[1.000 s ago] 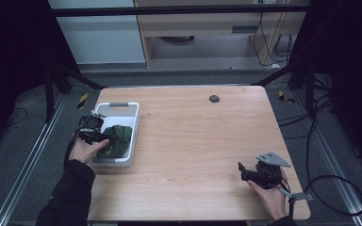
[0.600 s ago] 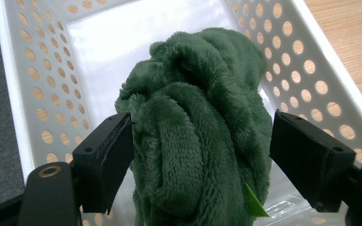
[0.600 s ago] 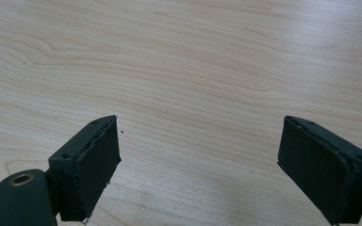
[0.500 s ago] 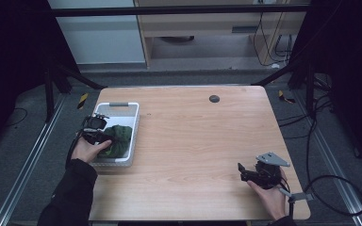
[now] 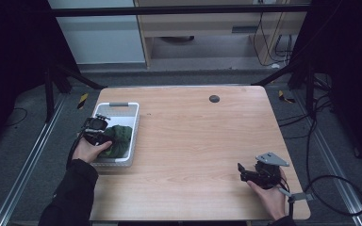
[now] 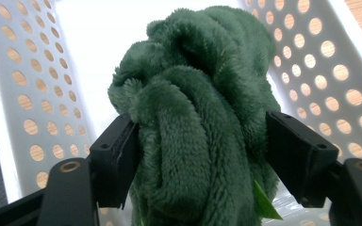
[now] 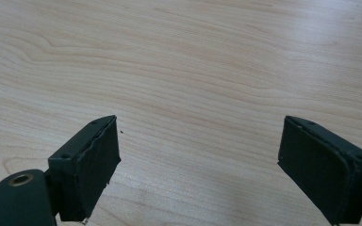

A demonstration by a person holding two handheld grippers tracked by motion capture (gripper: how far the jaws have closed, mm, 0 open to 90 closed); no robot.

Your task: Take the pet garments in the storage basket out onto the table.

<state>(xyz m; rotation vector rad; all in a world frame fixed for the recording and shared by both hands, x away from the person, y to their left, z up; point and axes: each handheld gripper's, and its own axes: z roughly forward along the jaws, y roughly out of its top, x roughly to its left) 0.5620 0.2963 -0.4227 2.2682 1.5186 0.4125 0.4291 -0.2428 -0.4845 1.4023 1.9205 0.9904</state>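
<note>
At the left of the high view we see a white perforated basket sitting on the wooden desk, close to its left edge. Inside the basket lies a bunched dark green fleece cloth, filling the near half while the far half shows bare white floor. The left hand, in a dark sleeve, reaches in over the basket's left wall and holds the left tool against the cloth.

From the left gripper view we see the left tool clamped on the green cloth: both black jaws press into the plush folds from either side, and the fabric bulges up between and above them. The basket's hole-dotted walls rise on both sides behind the cloth. A small bright green tag sticks out of the cloth near the jaw at the right of that view.

Moving right across the high view, the middle of the desk is plain wood grain, with a small dark round disc near the far edge.

At the near right corner, the right hand holds the right tool just above or on the desk, well apart from the basket; we cannot tell whether it touches. A grey three-cornered plate sits on top of it and a cable loops away over the desk edge to the floor.

In the right gripper view, the right tool stands spread wide, its jaws far apart with nothing but bare desk between them.
</note>
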